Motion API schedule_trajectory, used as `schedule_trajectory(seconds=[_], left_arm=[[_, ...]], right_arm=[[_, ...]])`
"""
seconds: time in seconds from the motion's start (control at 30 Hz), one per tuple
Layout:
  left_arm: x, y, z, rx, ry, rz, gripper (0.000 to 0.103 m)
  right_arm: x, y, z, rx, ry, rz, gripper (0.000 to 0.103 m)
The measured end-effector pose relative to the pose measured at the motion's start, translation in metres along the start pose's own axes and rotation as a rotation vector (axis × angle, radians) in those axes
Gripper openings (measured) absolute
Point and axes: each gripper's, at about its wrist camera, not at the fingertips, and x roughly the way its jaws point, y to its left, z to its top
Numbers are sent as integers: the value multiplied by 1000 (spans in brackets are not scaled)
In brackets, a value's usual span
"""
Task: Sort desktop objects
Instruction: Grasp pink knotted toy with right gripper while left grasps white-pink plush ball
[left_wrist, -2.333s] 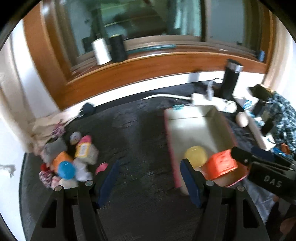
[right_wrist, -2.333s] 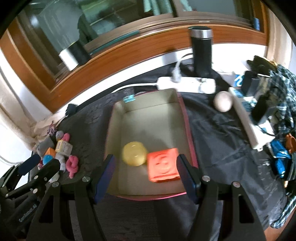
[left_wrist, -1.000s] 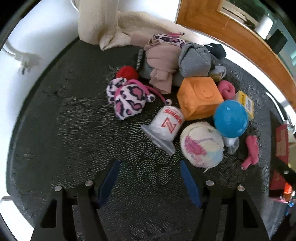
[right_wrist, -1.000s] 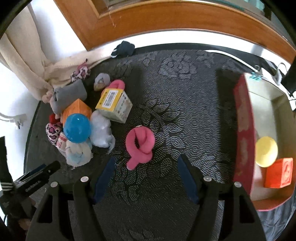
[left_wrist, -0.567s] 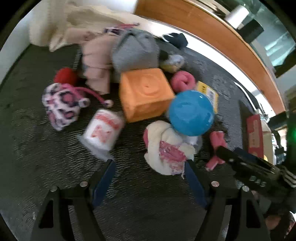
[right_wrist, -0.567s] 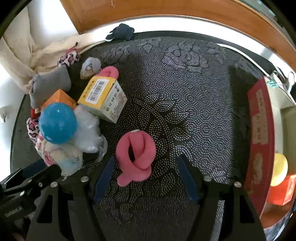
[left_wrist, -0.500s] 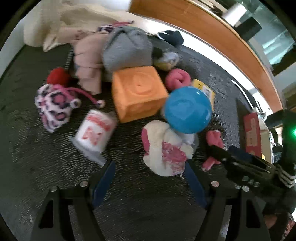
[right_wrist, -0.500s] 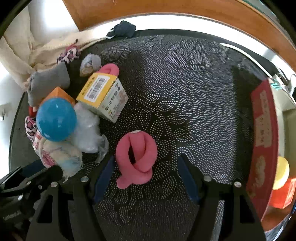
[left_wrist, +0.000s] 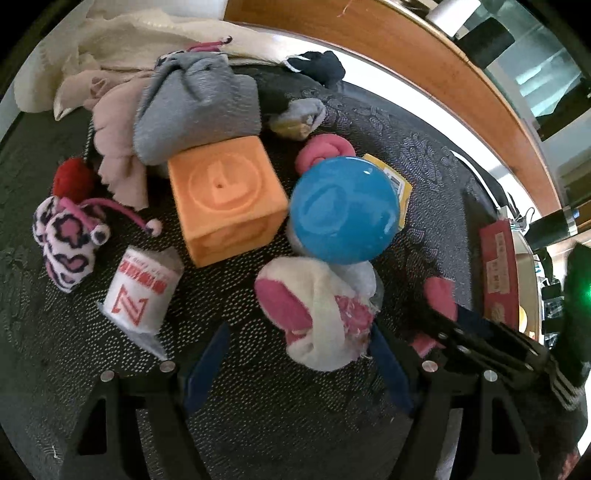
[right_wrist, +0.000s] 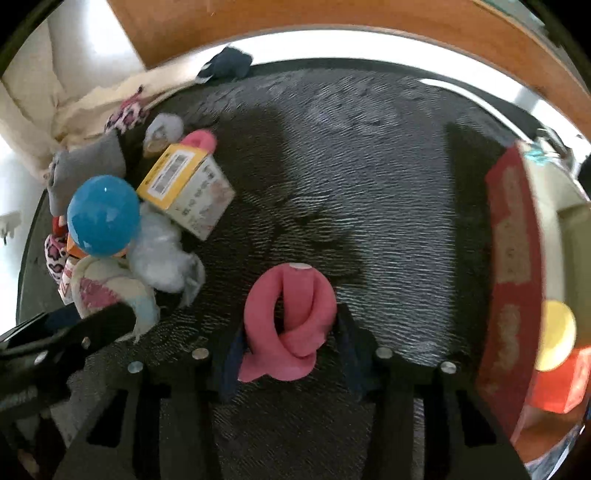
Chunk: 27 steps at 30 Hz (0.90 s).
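A pile of toys and socks lies on the dark patterned cloth (right_wrist: 351, 166). My left gripper (left_wrist: 295, 354) is open, and a white-and-pink sock ball (left_wrist: 317, 314) sits between its fingers, close to the right one. Behind the ball are a blue ball (left_wrist: 343, 210) and an orange cube (left_wrist: 225, 199). My right gripper (right_wrist: 291, 332) has its fingers pressed on both sides of a pink knotted sock (right_wrist: 291, 317). A red-walled box (right_wrist: 513, 258) at the right holds a yellow ball (right_wrist: 557, 336) and a red-orange cube (right_wrist: 565, 384).
A yellow carton (right_wrist: 184, 188), a grey sock bundle (left_wrist: 195, 103), a leopard-print sock (left_wrist: 66, 240) and a white roll with red print (left_wrist: 140, 291) crowd the pile. A wooden window frame (left_wrist: 424, 62) runs along the back. The right gripper's body (left_wrist: 480, 347) lies just right of the sock ball.
Both grippers came from the box over to the pile and lowered. The left one closed in on the sock ball; the right one's fingers narrowed onto the pink knotted sock.
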Motion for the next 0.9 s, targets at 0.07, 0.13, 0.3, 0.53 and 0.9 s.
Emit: schedule_trajectory(seconds=[0.07,0.13,0.3,0.53,0.9], left_arm=[[2,0,3,-3,6,3,78],[7,-2,6,-2,14,12,78],[16,-21,6,64,2,82,69],[11,-49,-5,186,-35,186,63],[-35,-97,-30,311,-170,249,63]], right_arm=[[-13,-9,-2,17,-29,-12,49],[-26,-17,-4,35,-58,-24,49],[-54,-34,-12,82,-126,-53,49],[-71,-66,-22,171,-178,-85,49],[-92,-101,-38,235,-227,-91,49]])
